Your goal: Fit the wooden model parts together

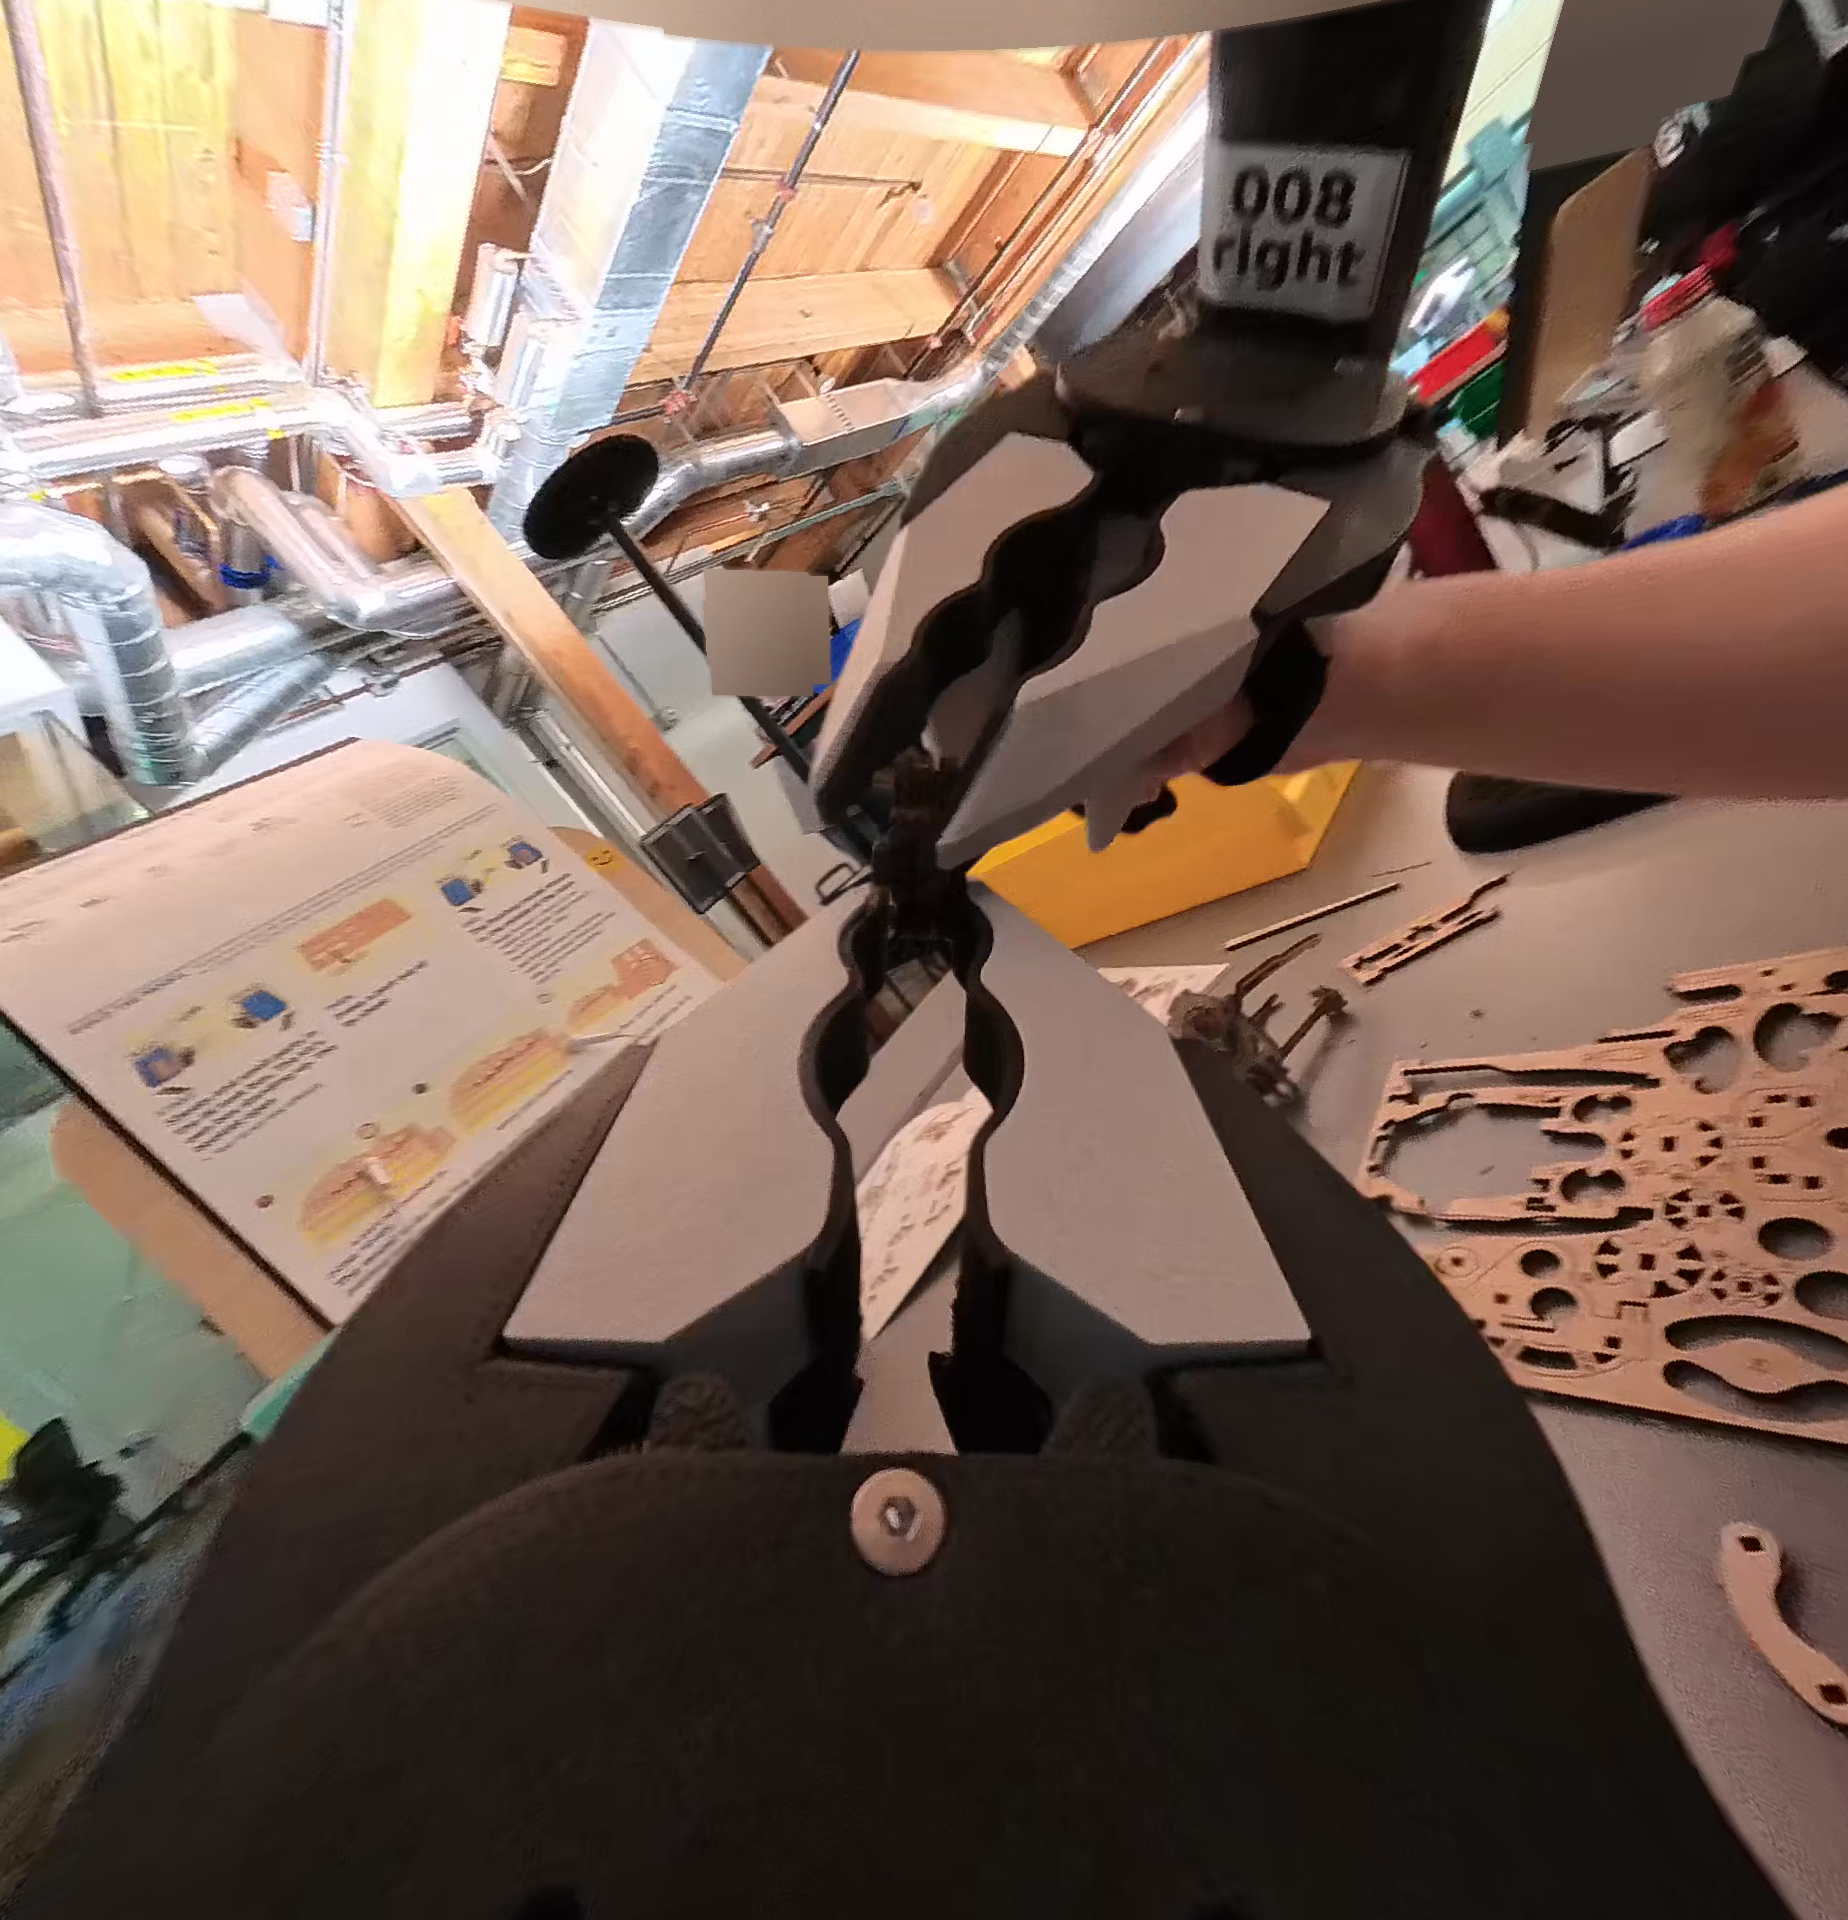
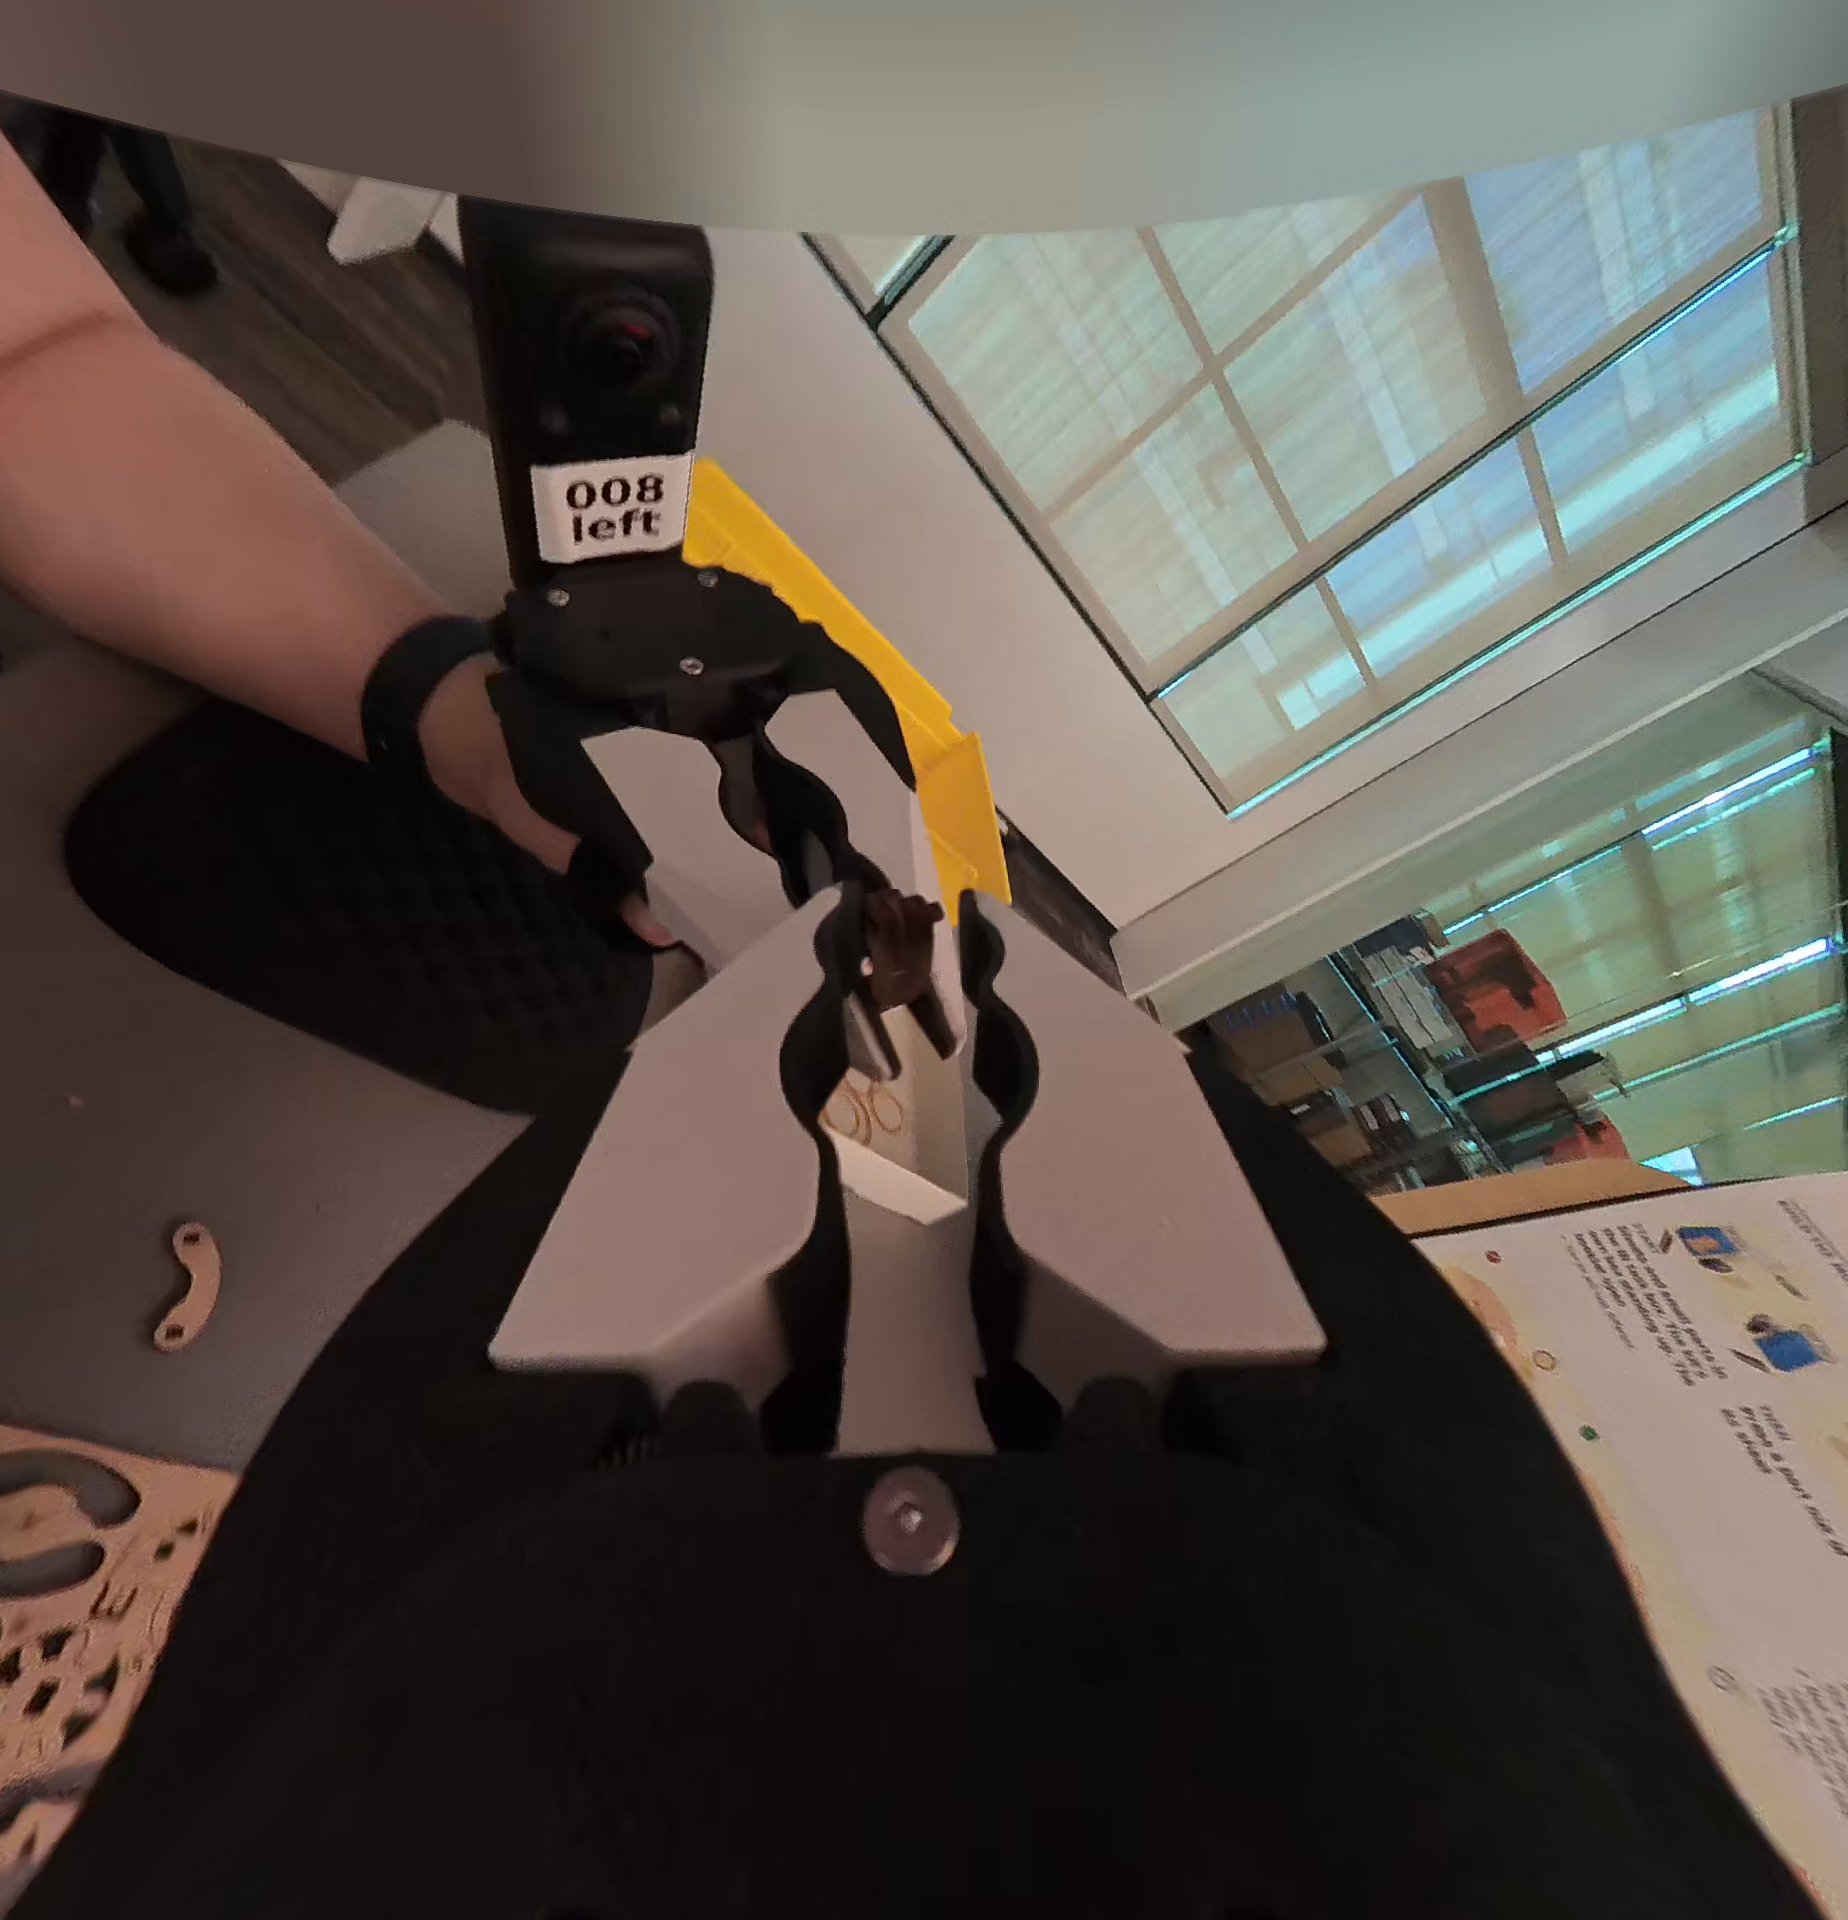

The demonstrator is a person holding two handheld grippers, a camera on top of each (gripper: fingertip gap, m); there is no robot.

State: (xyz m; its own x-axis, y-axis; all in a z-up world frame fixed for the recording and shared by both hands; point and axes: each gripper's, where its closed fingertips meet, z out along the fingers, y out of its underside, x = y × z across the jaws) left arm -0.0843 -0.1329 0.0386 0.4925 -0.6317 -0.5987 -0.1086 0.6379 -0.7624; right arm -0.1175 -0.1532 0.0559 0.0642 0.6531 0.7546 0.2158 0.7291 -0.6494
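Both hand-held grippers are meeting tip to tip up in the air, well above the grey surface. Left hand-held gripper is pinching a small dark wooden model assembly right at its fingertips, with the wavy black pads further back still apart. Right hand-held gripper is coming down from the top right, a person's forearm behind it, and its tips are closing on the upper end of that same little assembly.

From the right wrist view it's the same story: the brown assembly is sitting between the right hand-held gripper's tips, touching the left finger for sure, but whether the right finger is actually touching it can't be made out. Left hand-held gripper is reaching in from the upper left.

Down on the surface, a punched-out plywood parts sheet is lying flat to the right, a curved loose wooden piece is resting nearer the camera, and some thin wooden strips are sitting further back. An open instruction booklet is propped to the left, and a yellow bin is just behind the grippers.
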